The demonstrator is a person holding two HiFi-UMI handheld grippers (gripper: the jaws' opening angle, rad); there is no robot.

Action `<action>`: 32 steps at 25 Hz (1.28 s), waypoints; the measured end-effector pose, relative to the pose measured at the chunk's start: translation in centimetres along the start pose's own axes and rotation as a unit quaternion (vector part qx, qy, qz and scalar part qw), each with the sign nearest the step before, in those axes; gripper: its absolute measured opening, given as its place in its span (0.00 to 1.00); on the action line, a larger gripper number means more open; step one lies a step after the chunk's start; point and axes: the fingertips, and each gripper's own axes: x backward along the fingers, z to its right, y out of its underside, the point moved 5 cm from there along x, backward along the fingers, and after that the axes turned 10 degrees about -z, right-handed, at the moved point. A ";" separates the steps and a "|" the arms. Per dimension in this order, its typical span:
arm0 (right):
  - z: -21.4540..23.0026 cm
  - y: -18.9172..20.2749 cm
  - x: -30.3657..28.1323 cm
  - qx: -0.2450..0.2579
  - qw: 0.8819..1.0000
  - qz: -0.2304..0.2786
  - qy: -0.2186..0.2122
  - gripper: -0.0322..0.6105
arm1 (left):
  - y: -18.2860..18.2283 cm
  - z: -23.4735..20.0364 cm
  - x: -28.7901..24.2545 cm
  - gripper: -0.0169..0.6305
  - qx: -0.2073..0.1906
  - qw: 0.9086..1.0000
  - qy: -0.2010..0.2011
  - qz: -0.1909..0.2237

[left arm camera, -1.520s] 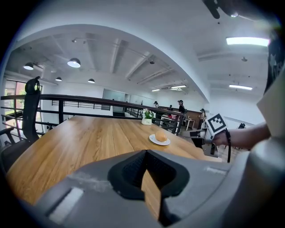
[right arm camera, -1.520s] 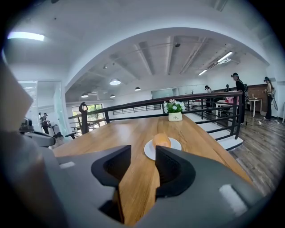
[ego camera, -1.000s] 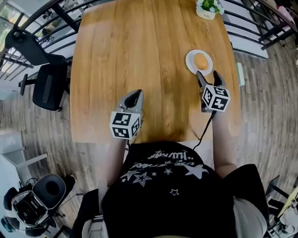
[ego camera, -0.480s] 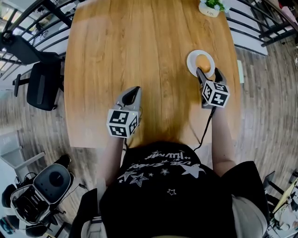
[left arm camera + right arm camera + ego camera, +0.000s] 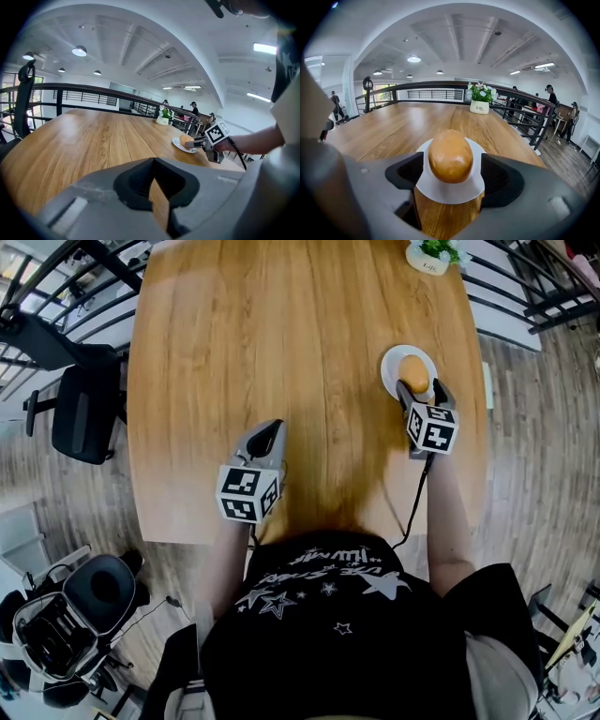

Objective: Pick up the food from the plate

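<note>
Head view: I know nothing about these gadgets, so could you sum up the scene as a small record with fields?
Food: bread roll, lying on the plate
Plate: small, white, near the right edge of the table
Right hand-held gripper: jaws wide apart, either side of the roll, not gripping
Left hand-held gripper: jaws together, empty, above the table's near part
Other: potted plant at the far edge

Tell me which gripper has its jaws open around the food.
The right gripper: its jaws stand wide apart on either side of the bun on the white plate, not pressing it. The left gripper is shut, over bare table.
</note>
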 end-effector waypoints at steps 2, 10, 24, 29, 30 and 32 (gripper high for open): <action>0.1 -0.1 -0.3 -0.001 1.000 0.000 0.000 0.63 | 0.1 -0.1 -0.1 0.03 0.002 1.000 0.000 -0.002; 0.5 -0.1 -0.5 0.001 1.000 -0.006 0.004 0.57 | 0.5 0.3 0.3 0.03 0.011 1.000 -0.005 -0.004; -0.4 -0.3 0.9 -0.002 1.000 0.003 0.003 0.57 | 0.8 -0.1 1.7 0.03 0.010 1.000 -0.009 0.006; -0.8 0.3 2.7 0.004 1.000 0.014 -0.005 0.56 | 1.3 1.0 2.4 0.03 0.006 1.000 -0.010 0.013; -1.0 0.3 3.1 0.004 1.000 0.018 -0.006 0.56 | 1.3 1.2 2.7 0.03 0.005 1.000 -0.010 0.016; -1.3 0.3 3.9 0.004 1.000 0.029 -0.010 0.56 | 1.3 1.6 3.1 0.03 0.000 1.000 -0.010 0.021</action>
